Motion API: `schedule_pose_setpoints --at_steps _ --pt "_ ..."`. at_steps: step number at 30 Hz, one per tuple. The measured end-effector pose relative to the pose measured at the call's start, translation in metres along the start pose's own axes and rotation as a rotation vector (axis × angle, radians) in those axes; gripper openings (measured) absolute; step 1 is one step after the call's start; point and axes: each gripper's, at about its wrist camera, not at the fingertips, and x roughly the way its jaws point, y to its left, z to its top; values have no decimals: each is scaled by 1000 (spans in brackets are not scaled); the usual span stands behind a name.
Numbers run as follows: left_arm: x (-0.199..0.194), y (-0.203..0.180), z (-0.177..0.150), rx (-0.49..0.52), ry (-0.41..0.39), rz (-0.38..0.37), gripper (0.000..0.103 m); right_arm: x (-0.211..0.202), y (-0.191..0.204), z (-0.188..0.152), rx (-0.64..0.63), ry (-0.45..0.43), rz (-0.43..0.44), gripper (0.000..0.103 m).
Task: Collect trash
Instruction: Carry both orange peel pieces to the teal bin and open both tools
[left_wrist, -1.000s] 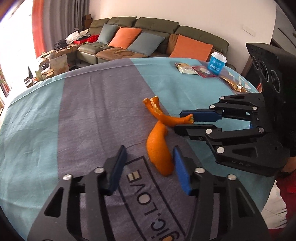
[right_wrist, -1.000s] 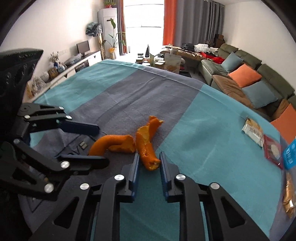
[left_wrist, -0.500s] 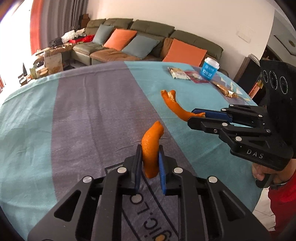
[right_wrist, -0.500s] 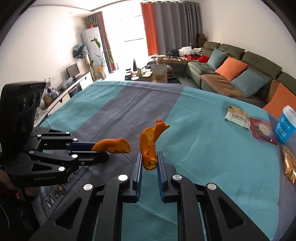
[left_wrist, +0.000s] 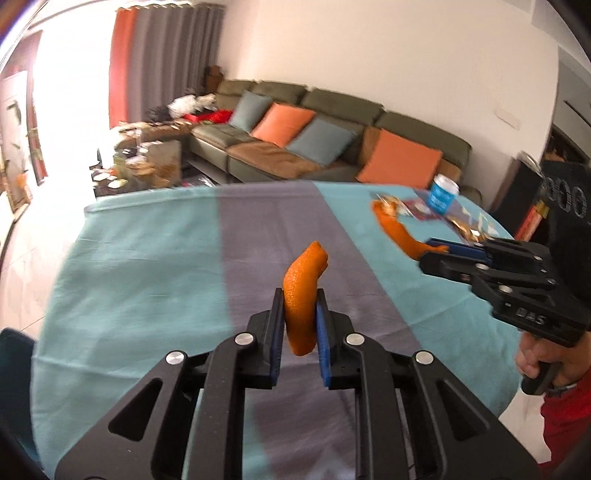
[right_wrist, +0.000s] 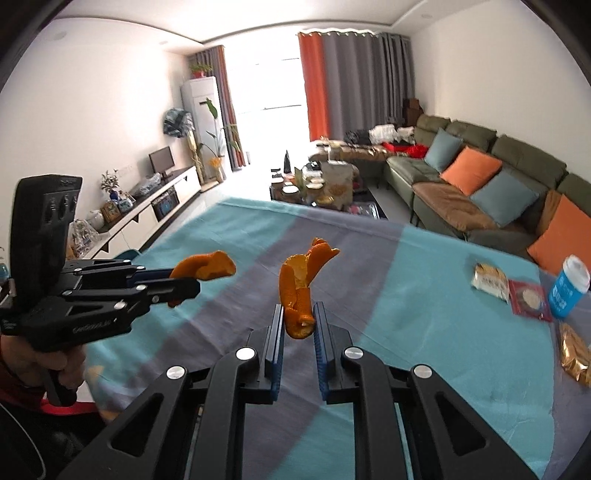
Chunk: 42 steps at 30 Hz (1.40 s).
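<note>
Your left gripper (left_wrist: 299, 325) is nearly shut, its blue pads pinching a curved piece of orange peel (left_wrist: 302, 295) by its lower half, so the upper end stands up between the fingers and the bottom tip hangs just below them. The left jaws have just been closing, and the peel is now clamped between them. Your right gripper (right_wrist: 298, 326) is also nearly shut, gripping a second, more ragged peel (right_wrist: 301, 286) near its base, with torn flaps splaying upward and outward. Both peels are held clear of the tablecloth (left_wrist: 147, 258), a teal cloth with a wide grey band down the middle, probably so they can be carried off without dragging. In the left view, the right gripper sits to the right with its peel pointing toward the far end of the table; part of the hand (left_wrist: 535, 363) holding it and a red sleeve show at the edge. In the right view, the left gripper sits to the left, held in the other hand (right_wrist: 55, 365). More trash lies at the far right end of the table, well apart from both grippers: a blue paper cup (right_wrist: 569, 288), upright, a pale snack wrapper (right_wrist: 489, 280), a red packet (right_wrist: 528, 299) between them, and a crinkled gold wrapper (right_wrist: 574, 354) nearer the edge. No bin is visible in either view, so where the peels should go cannot be told. Beyond the table is a living room with a green sofa (right_wrist: 480, 177) with orange and blue cushions.
</note>
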Motion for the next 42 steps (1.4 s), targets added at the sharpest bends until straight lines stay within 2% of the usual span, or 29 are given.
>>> schedule_pose_setpoints --at_steps 12,25,36,42 --pt "-102 80 -7 -101 -152 162 16 -16 73 32 -91 -89 71 14" --pt "-193 125 -20 -140 -279 304 16 -30 131 53 -129 -184 144 14" --pt "-265 165 -37 -200 -349 450 16 -1 176 81 -179 -206 266 14" --pt "-300 188 -53 -239 -358 527 16 15 206 88 -216 -190 348 14"
